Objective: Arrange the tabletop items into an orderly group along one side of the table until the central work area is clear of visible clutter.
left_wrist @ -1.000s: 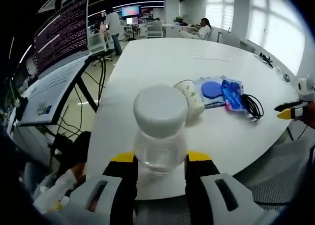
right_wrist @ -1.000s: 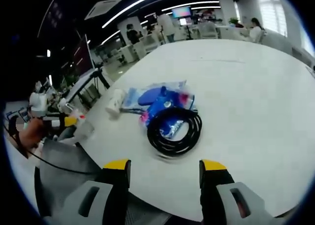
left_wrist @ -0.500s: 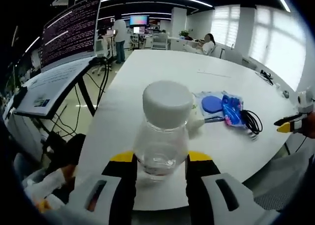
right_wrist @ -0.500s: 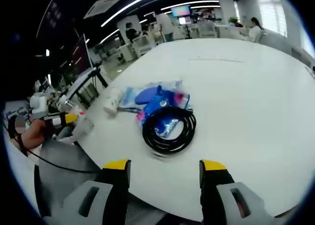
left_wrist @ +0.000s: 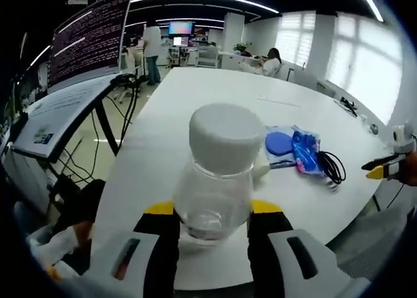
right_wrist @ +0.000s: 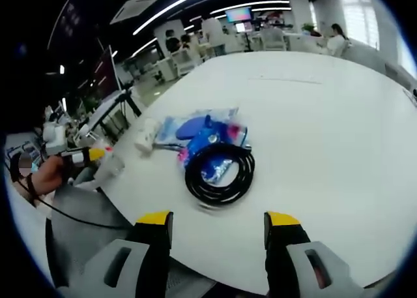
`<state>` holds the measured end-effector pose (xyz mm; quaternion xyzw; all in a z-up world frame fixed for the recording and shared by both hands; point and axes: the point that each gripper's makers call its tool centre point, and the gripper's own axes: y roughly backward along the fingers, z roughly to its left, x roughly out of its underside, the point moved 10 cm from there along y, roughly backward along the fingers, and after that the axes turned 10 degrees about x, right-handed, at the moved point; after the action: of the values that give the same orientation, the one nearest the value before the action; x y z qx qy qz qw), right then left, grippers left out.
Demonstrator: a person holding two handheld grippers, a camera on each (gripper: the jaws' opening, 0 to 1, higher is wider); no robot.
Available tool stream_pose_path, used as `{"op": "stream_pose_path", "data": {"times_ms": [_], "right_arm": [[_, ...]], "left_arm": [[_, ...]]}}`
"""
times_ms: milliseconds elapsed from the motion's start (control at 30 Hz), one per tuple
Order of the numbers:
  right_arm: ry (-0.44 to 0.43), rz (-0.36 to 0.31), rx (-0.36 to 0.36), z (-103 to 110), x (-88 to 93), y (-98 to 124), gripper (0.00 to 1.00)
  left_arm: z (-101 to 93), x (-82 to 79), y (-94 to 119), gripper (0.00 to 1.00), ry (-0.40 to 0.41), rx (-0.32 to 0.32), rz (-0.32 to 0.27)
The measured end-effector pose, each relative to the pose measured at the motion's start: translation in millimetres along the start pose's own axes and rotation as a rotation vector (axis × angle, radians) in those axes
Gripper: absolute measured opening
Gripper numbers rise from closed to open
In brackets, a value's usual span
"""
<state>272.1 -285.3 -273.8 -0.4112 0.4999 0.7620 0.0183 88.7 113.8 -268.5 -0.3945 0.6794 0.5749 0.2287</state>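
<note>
1. L gripper [left_wrist: 212, 216]: both yellow-tipped jaws pressed against the sides of a clear plastic bottle [left_wrist: 215, 193] w/ wide white cap [left_wrist: 226, 132]. Bottle upright, held over the near edge of the white table [left_wrist: 195, 96]. Cannot tell if its base touches the top.
2. Bottle looks nearly empty; only a thin film of liquid at the bottom.
3. R gripper [right_wrist: 218, 223]: jaws spread apart, nothing between them, hovering at the table [right_wrist: 339, 115] edge and looking across it.
4. Ahead of R gripper: black cable coil [right_wrist: 217, 175], lying flat, partly on top of a blue packet [right_wrist: 208, 136] w/ pink print. Same coil [left_wrist: 331, 166] and packet [left_wrist: 303, 148] seen from L side, to the right of the bottle.
5. Blue round disc [left_wrist: 279, 143] lies just beside the packet, on a clear wrapper, touching or overlapping it.
6. White paper cup [right_wrist: 146, 135] on its side, just left of the packet in the right gripper view, near the table edge. In the left gripper view mostly hidden behind the bottle.
7. Cluster (cup, disc, packet, coil) sits together near one edge; rest of the tabletop beyond is bare white.
8. In the right gripper view, L gripper [right_wrist: 98, 156] appears far left w/ a hand [right_wrist: 49, 174] behind it, bottle blurred at its tip.
9. In the left gripper view, R gripper's yellow tip [left_wrist: 378, 171] enters at far right edge, well apart from the coil.
10. Surroundings: tilted monitor [left_wrist: 88, 40] w/ text lines on a stand left of the table; people standing and seated in the background office.
</note>
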Motion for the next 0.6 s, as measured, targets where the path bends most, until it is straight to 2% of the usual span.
{"op": "stream_pose_path", "data": {"times_ms": [200, 500, 600], "right_arm": [[0.001, -0.010, -0.004, 4.0, -5.5, -1.0, 0.57], [0.002, -0.005, -0.014, 6.3, -7.4, -4.1, 0.57], [-0.002, -0.002, -0.012, 4.9, -6.2, -4.1, 0.57]], "left_arm": [[3.1, -12.1, -6.1, 0.38, 0.018, 0.008, 0.023], [11.1, -35.2, -17.4, 0.38, 0.001, 0.016, 0.010], [15.8, -47.8, -25.0, 0.38, -0.009, 0.018, 0.010]]}}
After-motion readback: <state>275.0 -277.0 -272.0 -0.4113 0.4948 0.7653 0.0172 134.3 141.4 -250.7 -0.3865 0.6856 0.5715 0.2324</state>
